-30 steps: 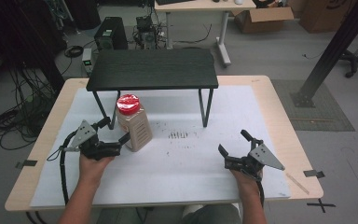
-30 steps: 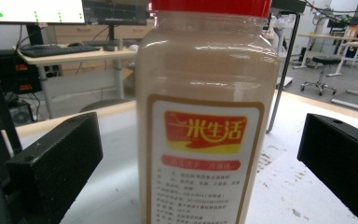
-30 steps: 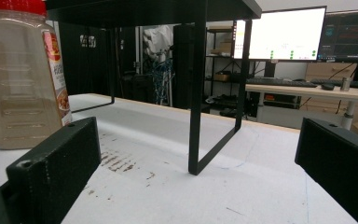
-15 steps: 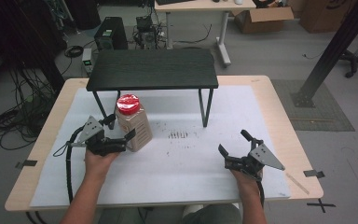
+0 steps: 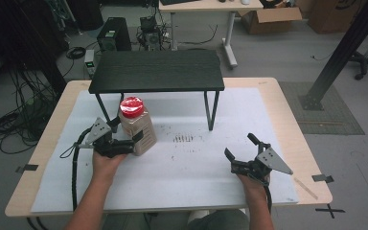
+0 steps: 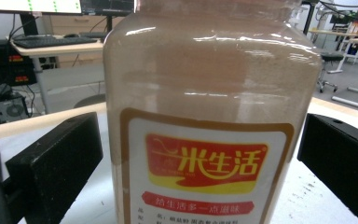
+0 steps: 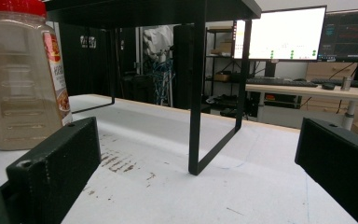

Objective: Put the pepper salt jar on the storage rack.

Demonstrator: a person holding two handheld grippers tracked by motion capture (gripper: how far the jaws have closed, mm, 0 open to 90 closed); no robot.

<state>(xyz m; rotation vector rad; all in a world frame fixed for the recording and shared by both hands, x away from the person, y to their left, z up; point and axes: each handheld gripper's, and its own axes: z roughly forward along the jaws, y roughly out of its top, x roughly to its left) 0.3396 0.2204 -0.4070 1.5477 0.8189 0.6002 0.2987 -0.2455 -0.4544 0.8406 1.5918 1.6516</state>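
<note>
A clear jar of pale brown powder with a red lid (image 5: pixel 135 125) stands upright on the white mat, just in front of the black stand's left legs. My left gripper (image 5: pixel 125 131) is open, one jaw on each side of the jar's lower body. In the left gripper view the jar (image 6: pixel 205 116) spans almost the whole gap between the jaws, and the left gripper (image 6: pixel 200 140) is level with its red and yellow label. My right gripper (image 5: pixel 239 146) rests open at the front right of the mat, holding nothing. Its own view shows the jar (image 7: pixel 23 79) far left, and the right gripper (image 7: pixel 198 140) facing the stand's leg.
A low black stand (image 5: pixel 158 71) on thin metal legs spans the back of the white mat (image 5: pixel 191 167). One leg (image 7: pixel 196 93) stands straight ahead of the right gripper. Dark smudges (image 5: pixel 184 139) mark the mat's middle. Cables, desks and boxes lie beyond the table.
My left gripper has slid right and forward up to the jar, so its jaws now stand on both sides of it. The jar and the right gripper have not moved.
</note>
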